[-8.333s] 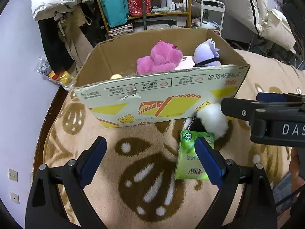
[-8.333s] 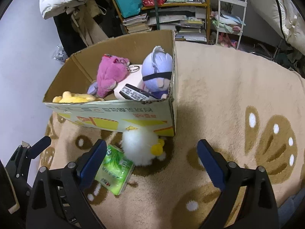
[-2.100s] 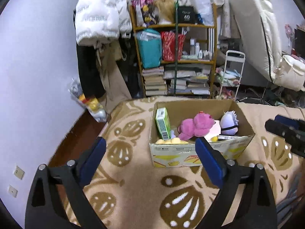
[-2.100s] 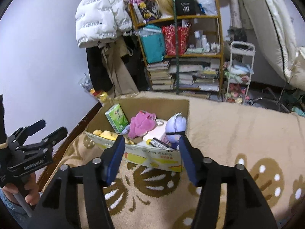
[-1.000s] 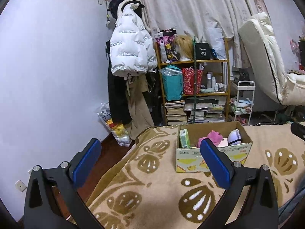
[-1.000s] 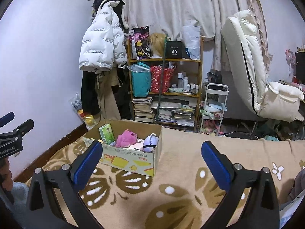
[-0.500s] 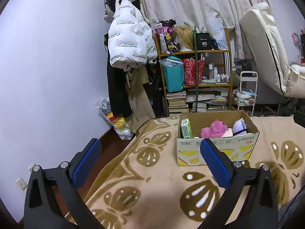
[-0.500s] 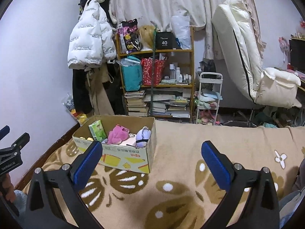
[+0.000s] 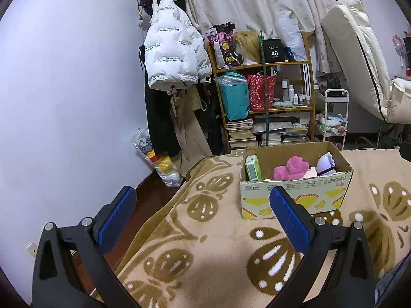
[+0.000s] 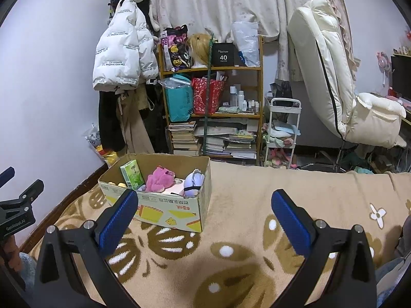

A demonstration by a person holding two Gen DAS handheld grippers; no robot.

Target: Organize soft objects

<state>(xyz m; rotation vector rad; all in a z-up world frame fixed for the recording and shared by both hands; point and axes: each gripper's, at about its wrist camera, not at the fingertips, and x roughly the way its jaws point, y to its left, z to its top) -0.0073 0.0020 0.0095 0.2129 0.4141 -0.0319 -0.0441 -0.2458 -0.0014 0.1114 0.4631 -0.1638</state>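
A cardboard box (image 9: 321, 190) (image 10: 169, 209) stands on the patterned beige blanket (image 9: 218, 243). Inside it are a green tissue pack (image 9: 252, 168) (image 10: 132, 174) standing upright at the left, a pink plush (image 9: 291, 167) (image 10: 159, 179), a pale purple plush (image 9: 325, 164) (image 10: 194, 182) and something yellow (image 10: 115, 184). My left gripper (image 9: 203, 218) is open and empty, held back from the box. My right gripper (image 10: 204, 220) is open and empty, also well back from it.
A wooden shelf (image 10: 213, 113) with bags, books and bottles stands behind the box. Coats (image 9: 174, 59) hang on the wall at the left. A white trolley (image 10: 282, 133) and a cream recliner (image 10: 334, 84) are at the right. The blanket edge drops to dark floor (image 9: 154, 200).
Both grippers have kept drawing back and lifting from the box, which now looks smaller and farther. The tissue pack and white plush that lay in front of it earlier are off the blanket.
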